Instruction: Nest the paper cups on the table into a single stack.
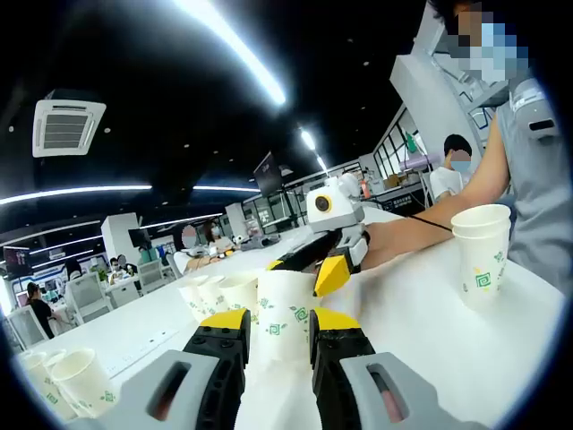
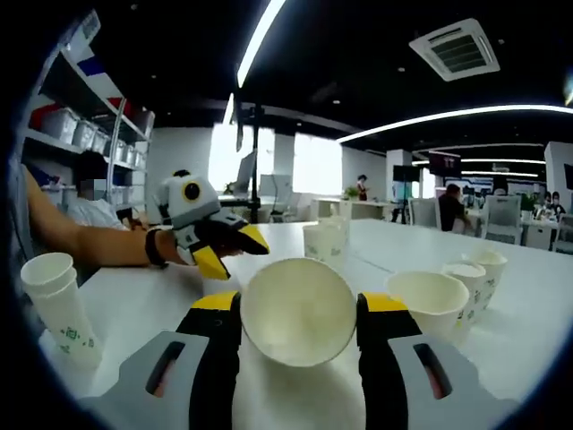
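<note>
A white paper cup (image 2: 298, 313) with green print stands upright between my right gripper's (image 2: 300, 303) yellow-tipped jaws, rim against both, so the gripper is shut on it. In the left gripper view the same cup (image 1: 285, 322) shows ahead through my left gripper (image 1: 280, 321), whose jaws are apart and hold nothing. The right gripper (image 1: 300, 276) reaches the cup from the far side. The left gripper (image 2: 231, 253) sits beyond the cup with its tips spread. A short stack of nested cups (image 1: 482, 255) stands on the white table (image 1: 421, 331); the stack (image 2: 55, 300) is at the left in the right gripper view.
Several loose cups stand in a row (image 1: 219, 294) behind the held cup, and a few more (image 1: 81, 376) sit at the lower left. Other cups (image 2: 430, 300) stand to the right. A person's forearm (image 2: 98, 242) lies over the table. Desks and seated people fill the background.
</note>
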The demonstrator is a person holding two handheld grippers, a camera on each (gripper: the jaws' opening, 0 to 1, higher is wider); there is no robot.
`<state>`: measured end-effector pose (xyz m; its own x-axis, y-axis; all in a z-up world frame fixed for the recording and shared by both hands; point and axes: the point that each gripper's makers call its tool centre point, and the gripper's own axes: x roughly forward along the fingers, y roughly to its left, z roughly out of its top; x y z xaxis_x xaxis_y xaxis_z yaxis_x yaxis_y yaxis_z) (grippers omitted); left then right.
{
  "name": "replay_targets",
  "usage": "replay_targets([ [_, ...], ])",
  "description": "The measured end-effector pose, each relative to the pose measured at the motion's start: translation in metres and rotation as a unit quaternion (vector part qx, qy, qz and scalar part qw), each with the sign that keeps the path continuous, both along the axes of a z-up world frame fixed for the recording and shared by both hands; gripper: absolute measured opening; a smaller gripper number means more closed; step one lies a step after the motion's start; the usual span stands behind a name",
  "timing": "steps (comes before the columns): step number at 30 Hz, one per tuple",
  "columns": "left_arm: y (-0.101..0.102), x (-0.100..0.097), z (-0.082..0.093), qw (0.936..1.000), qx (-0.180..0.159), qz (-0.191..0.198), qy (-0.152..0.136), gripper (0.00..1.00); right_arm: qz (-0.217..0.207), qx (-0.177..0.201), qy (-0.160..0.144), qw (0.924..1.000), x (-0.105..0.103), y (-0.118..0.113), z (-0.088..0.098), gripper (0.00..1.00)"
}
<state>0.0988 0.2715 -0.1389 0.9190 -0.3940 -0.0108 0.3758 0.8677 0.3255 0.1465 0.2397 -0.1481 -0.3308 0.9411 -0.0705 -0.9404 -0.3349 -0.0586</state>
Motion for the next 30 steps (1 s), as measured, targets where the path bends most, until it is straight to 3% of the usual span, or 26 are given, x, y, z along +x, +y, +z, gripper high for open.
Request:
replay_targets([
  [6,0.002,0.000,0.001,1.0000,-0.001,0.001,-0.002,0.28,0.021,0.025,-0.020,0.9992,-0.017,0.002,0.010,0.54],
  [10,0.000,0.000,0.001,1.0000,-0.001,0.001,-0.002,0.28,0.029,0.027,-0.030,0.9987,-0.016,0.004,0.010,0.54],
  [17,-0.004,-0.001,0.002,1.0000,0.001,0.002,-0.003,0.28,0.042,0.032,-0.026,0.9983,-0.019,0.000,0.012,0.54],
  [21,-0.006,-0.001,0.002,1.0000,0.000,0.002,-0.003,0.28,0.072,0.041,-0.022,0.9963,-0.041,-0.005,0.015,0.54],
  [24,-0.010,-0.003,0.003,1.0000,-0.002,0.002,-0.004,0.28,0.086,0.040,-0.037,0.9948,-0.045,-0.005,0.013,0.55],
  [30,-0.012,-0.005,0.004,1.0000,0.000,0.004,-0.006,0.28,0.094,0.026,-0.049,0.9940,-0.049,-0.005,0.004,0.63],
])
